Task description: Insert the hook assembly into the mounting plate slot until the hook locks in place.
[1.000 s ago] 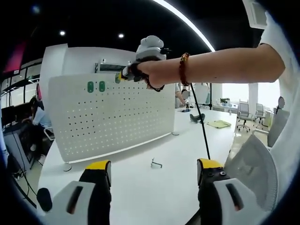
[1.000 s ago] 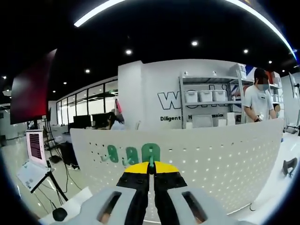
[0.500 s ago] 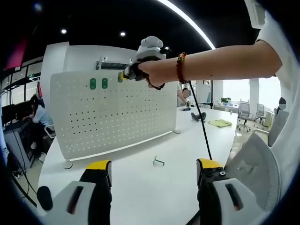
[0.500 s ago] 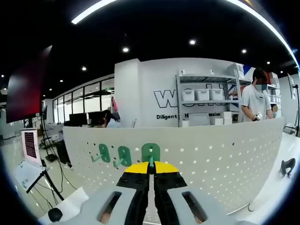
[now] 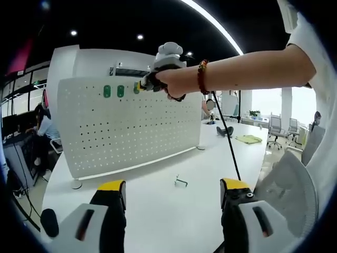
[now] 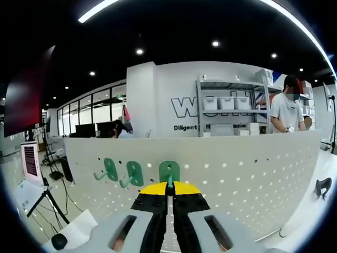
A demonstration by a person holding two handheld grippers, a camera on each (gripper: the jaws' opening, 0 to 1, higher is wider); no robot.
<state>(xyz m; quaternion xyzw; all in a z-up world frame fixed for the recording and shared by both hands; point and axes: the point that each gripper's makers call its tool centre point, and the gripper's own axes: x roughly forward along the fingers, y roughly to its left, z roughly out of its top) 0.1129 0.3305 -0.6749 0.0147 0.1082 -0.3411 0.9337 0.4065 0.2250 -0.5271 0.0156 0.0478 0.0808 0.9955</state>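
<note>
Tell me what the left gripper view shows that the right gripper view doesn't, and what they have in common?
Left gripper view: a small metal hook lying on the white table, the person's arm reaching to the board's top edge, and the left gripper with its jaws wide apart.

Right gripper view: up close, the right gripper with jaws shut on a green hook at the board, plus a shelf of bins behind it.

Both: the white pegboard and two green hooks already mounted.
</note>
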